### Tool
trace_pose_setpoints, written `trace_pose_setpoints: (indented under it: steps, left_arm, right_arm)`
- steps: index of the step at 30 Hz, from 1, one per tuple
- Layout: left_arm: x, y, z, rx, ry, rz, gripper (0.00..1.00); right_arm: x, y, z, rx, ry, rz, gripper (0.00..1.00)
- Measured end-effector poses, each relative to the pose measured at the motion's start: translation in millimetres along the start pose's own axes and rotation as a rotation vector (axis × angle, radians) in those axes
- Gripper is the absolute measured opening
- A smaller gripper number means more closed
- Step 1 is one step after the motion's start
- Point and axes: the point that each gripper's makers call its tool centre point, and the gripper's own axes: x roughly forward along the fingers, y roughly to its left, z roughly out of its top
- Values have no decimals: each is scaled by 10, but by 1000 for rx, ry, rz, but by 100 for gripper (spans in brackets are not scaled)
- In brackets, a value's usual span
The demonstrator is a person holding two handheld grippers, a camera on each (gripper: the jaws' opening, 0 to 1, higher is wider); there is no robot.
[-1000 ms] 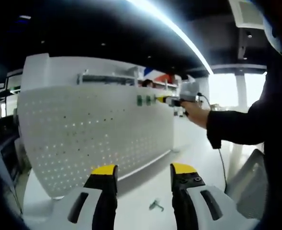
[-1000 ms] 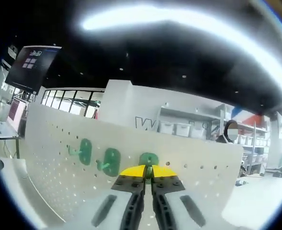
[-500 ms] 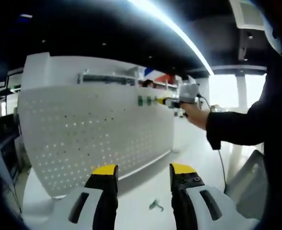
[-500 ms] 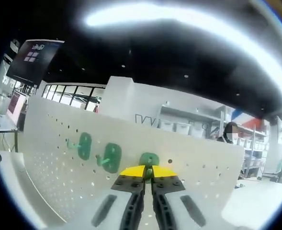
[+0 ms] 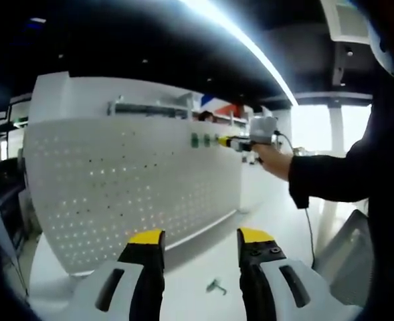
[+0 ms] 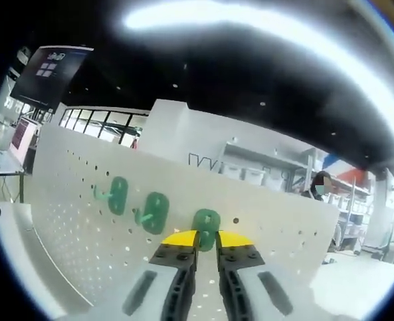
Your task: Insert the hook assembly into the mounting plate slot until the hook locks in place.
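A white pegboard mounting plate [image 5: 130,180] [image 6: 83,221] stands upright on the table. Three green hook assemblies hang on it in a row: the left one [image 6: 118,195], the middle one [image 6: 154,212] and the right one [image 6: 206,224]. My right gripper [image 6: 207,239] is at the right hook, its yellow-tipped jaws a little apart on either side of the hook's peg. In the left gripper view the right gripper [image 5: 237,141] is held against the green hooks [image 5: 201,140] by a hand. My left gripper [image 5: 200,235] stands open, low over the table, with nothing between its jaws.
A small loose metal hook [image 5: 216,286] lies on the white table [image 5: 263,221] ahead of the left jaws. The person's dark sleeve [image 5: 330,177] reaches in from the right. A dark monitor [image 6: 49,77] hangs at the upper left behind the board.
The right gripper's jaws have parted slightly; they were shut on the right green hook before. The hook now sits flat on the board. The left gripper has barely moved.
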Motion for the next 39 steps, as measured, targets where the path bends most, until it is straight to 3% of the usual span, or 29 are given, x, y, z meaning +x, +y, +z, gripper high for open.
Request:
trace_pose_setpoints:
  steps: [14, 21, 32, 39]
  left_arm:
    - [-6, -21, 14, 7, -10, -9, 44]
    - [-29, 0, -3, 13, -8, -1, 44]
    - [-18, 24, -123, 2, 14, 3, 44]
    - [-24, 7, -161, -3, 17, 2, 43]
  right_arm:
    - [-204, -32, 170, 30, -24, -1, 26]
    - [-300, 22, 273, 49, -36, 12, 41]
    - [-538, 171, 329, 50, -39, 48, 47]
    - [-710, 420, 338, 44, -38, 105, 48]
